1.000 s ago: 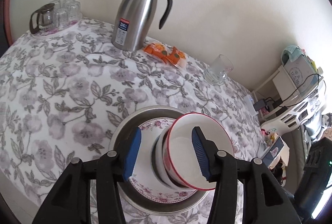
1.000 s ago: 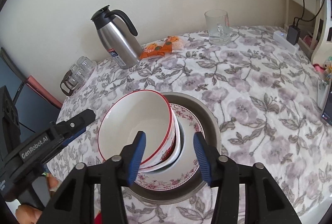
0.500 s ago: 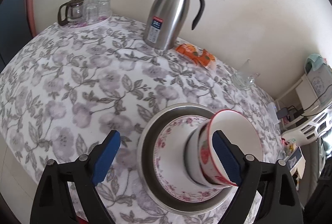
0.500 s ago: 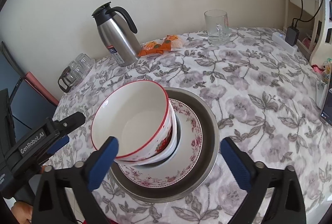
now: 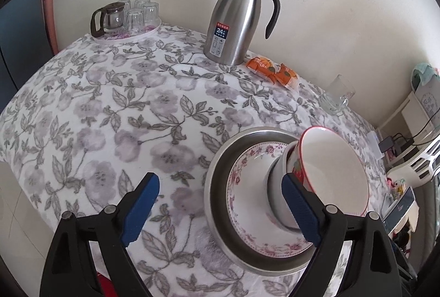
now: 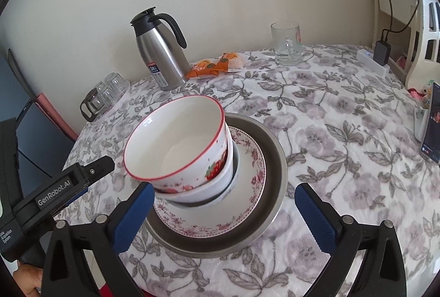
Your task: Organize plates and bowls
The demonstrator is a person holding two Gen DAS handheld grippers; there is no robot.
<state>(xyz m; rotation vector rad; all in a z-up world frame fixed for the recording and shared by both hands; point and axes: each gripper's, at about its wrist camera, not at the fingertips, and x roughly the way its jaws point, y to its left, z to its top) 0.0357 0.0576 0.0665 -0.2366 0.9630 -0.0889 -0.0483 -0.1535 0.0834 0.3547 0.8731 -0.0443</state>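
Right wrist view: the right gripper (image 6: 222,216) stood with jaws spread wide and empty, low in front of the stack.
Left wrist view: the left gripper (image 5: 221,210) was likewise released, gripping nothing, its right pad just beside the bowls.
Stack: a red-rimmed strawberry bowl (image 6: 178,148) sat nested in a white bowl (image 6: 203,191), on a floral plate (image 6: 247,168), inside a steel basin (image 6: 277,159) on the flowered tablecloth (image 6: 343,132).
Fit: the top bowl looked tilted toward the left gripper's side, not seated level.
Step judged: stacking seemed finished, with release and retreat in hand.
Doing it well: back both tools straight away without brushing the rim; if the lean persists, nudge the bowl level first.
Risk: a clipped rim could slide the bowl off.
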